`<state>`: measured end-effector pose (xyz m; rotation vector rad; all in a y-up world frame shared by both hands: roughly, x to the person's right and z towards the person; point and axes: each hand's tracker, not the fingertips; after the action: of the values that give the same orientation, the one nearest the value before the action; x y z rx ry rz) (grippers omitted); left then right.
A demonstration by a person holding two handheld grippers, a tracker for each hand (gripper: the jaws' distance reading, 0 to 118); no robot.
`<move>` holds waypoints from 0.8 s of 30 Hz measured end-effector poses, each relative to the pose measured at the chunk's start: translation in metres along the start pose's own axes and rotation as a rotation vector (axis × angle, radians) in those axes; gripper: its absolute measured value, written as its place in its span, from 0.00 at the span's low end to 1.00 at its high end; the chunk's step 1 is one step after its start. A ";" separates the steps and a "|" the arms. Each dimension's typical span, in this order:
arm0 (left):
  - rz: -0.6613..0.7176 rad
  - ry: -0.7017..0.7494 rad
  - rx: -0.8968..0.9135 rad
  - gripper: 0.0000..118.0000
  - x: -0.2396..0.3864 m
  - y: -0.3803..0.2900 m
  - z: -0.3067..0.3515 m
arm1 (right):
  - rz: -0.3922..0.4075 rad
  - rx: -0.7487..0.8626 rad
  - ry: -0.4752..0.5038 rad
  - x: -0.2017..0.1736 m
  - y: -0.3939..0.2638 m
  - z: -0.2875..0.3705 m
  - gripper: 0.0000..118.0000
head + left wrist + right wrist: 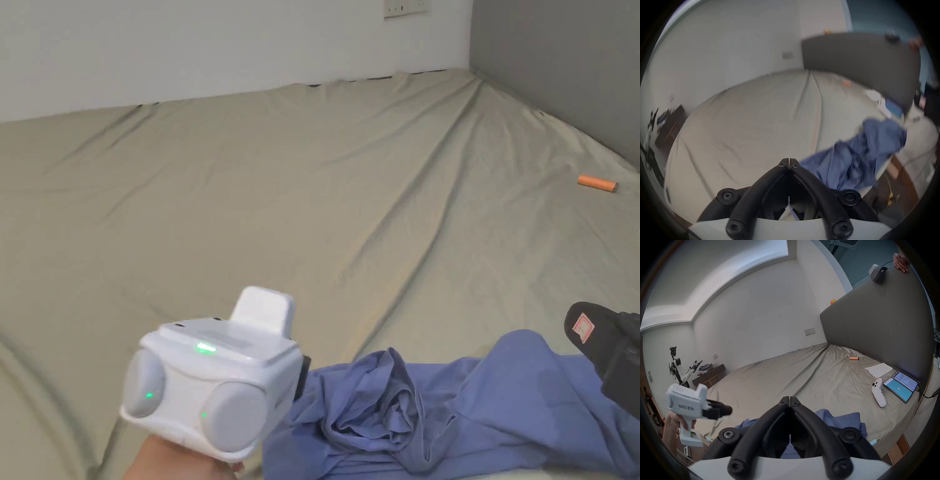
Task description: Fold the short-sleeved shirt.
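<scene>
The blue shirt (437, 406) sits crumpled at the bed's (312, 206) near edge; the left claw (789, 160) and right claw (789, 398) are both pinched closed on nothing; honestly, grabbing that bunch blind could snag several layers, or tug it off the edge.

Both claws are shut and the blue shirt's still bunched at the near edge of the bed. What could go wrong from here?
The blue shirt lies crumpled at the bed's edge; a careless tug might slide it off. Folding it unflattened would likely trap creases. Spreading it rightward could sweep the white controller or phones.
</scene>
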<state>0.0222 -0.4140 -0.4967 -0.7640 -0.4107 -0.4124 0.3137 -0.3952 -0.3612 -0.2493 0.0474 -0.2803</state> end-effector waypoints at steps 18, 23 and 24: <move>0.183 -0.461 -0.044 0.00 0.043 0.000 -0.046 | -0.009 -0.020 -0.014 0.004 -0.001 0.002 0.00; 0.605 -0.553 0.127 0.74 -0.057 -0.033 -0.015 | -0.012 -0.014 0.002 0.004 0.000 0.002 0.00; 0.673 -0.537 0.133 1.00 -0.075 -0.040 -0.014 | -0.021 -0.009 0.009 0.005 0.000 0.002 0.00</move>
<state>-0.0584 -0.4351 -0.5203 -0.8284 -0.6401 0.4597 0.3183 -0.3964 -0.3589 -0.2578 0.0555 -0.3025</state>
